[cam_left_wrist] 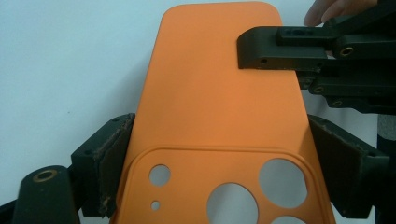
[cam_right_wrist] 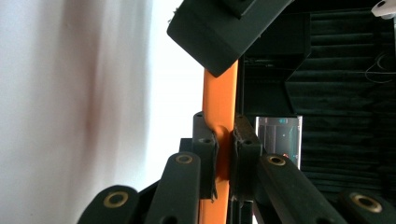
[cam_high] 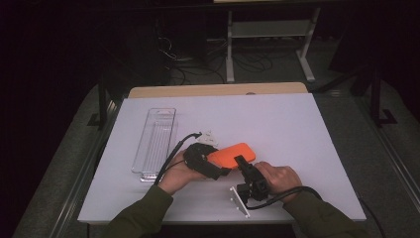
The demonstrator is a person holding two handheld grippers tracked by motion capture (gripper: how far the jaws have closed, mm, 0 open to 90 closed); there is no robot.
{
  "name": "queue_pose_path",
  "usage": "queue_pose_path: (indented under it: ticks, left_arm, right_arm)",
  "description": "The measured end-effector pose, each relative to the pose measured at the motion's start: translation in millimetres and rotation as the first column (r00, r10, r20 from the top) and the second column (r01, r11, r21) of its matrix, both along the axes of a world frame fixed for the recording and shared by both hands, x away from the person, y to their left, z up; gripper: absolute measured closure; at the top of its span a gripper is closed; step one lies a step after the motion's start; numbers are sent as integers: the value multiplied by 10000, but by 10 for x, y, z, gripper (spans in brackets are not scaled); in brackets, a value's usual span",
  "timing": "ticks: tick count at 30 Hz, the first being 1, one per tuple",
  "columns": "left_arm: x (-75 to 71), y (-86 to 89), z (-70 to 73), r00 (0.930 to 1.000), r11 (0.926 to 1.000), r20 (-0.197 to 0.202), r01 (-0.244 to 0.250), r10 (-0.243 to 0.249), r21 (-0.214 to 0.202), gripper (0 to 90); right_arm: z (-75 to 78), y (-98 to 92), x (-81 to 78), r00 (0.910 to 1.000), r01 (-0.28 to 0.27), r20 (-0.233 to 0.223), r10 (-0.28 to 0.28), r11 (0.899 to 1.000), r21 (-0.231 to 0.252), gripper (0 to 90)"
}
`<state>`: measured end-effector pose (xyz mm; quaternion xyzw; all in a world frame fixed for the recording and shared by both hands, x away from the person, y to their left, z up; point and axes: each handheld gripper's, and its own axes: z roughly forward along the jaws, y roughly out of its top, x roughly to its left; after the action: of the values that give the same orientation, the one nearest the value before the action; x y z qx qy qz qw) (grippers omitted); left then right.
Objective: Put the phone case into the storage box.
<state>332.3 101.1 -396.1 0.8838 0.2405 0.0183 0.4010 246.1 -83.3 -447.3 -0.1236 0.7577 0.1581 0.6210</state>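
White counter [cam_high: 297,129]: left hand-held gripper [cam_high: 210,163] clamps orange phone case [cam_high: 231,154] across its width, right hand-held gripper [cam_high: 243,166] pinches its thin edge; opposing pulls could bend or slip it.

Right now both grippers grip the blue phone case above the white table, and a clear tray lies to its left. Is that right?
Not quite: the phone case is orange, as the left gripper view shows. The left gripper and right gripper do grip it, with the clear tray to its left.
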Motion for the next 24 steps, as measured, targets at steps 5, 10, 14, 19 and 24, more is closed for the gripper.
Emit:
queue_pose_path:
  ticks: [5, 10, 14, 19, 24]
  left_arm:
    - [8, 25, 10, 9999, 9999, 95, 119, -119, -40, 139]
    - [-10, 17, 15, 9998, 9995, 94, 152, -150, -260, 138]
    - [-8, 24, 18, 9996, 9994, 35, 291, -291, -187, 101]
    - [1, 56, 43, 9990, 9985, 97, 437, -434, -342, 20]
    - [-7, 91, 76, 9978, 9967, 196, 647, -638, -491, 0]
  right_arm:
    - [14, -6, -4, 9999, -12, 156, 11, 10000, 47, 816]
    - [14, -1, -9, 9997, -152, 197, 152, 9999, -17, 822]
    - [11, 4, -15, 9999, -110, 127, 109, 9999, 23, 822]
    - [14, -1, -6, 9998, -135, 147, 136, 9999, -41, 821]
    - [14, -2, -8, 9998, -123, 125, 124, 9999, -51, 820]
